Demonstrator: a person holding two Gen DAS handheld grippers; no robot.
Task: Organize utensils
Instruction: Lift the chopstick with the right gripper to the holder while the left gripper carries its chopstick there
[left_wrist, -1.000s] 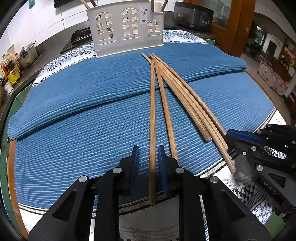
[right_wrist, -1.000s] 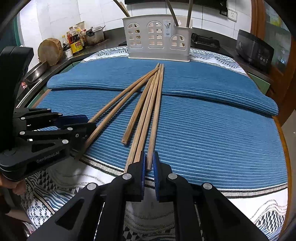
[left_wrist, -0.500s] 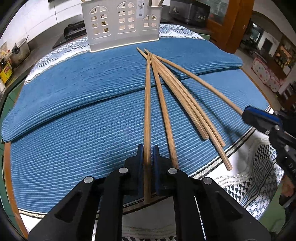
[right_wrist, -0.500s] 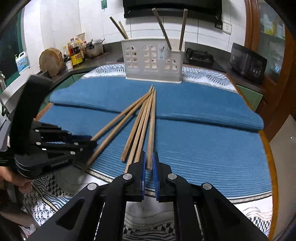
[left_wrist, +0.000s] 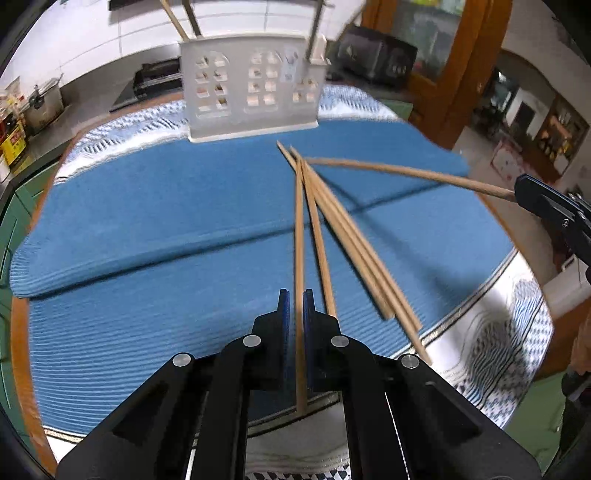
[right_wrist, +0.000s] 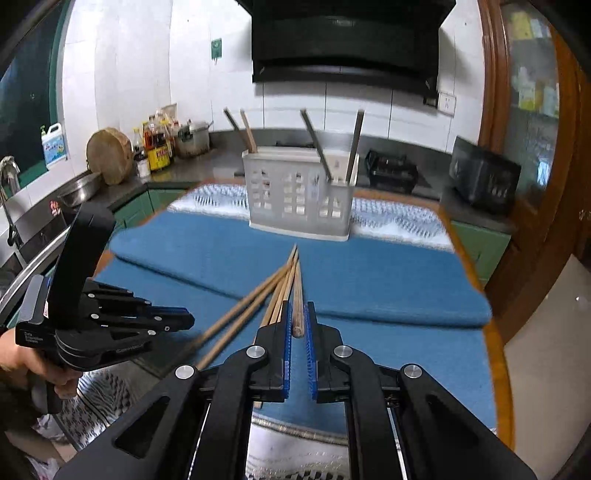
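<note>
Several wooden chopsticks (left_wrist: 351, 254) lie fanned on the blue mat (left_wrist: 147, 206). My left gripper (left_wrist: 294, 302) is shut on one chopstick (left_wrist: 298, 236), whose far tip rests near the others. My right gripper (right_wrist: 297, 317) is shut on another chopstick (right_wrist: 297, 295) and lifts its near end; it shows in the left wrist view (left_wrist: 406, 171) slanting to the right gripper (left_wrist: 524, 192). The white utensil holder (right_wrist: 299, 192) stands at the far edge of the mat, with a few sticks upright in it. The left gripper also shows in the right wrist view (right_wrist: 184, 319).
A patterned cloth (left_wrist: 491, 332) lies under the mat at the table's near edge. A kitchen counter behind holds bottles (right_wrist: 157, 147), a pot (right_wrist: 192, 138), a wooden board (right_wrist: 109, 155) and a black appliance (right_wrist: 484, 177). A sink (right_wrist: 77, 192) is at the left.
Both grippers have risen and tilted up with their chopsticks. The right gripper's chopstick has swung away from the fan to the right, its near end lifted off the mat.
</note>
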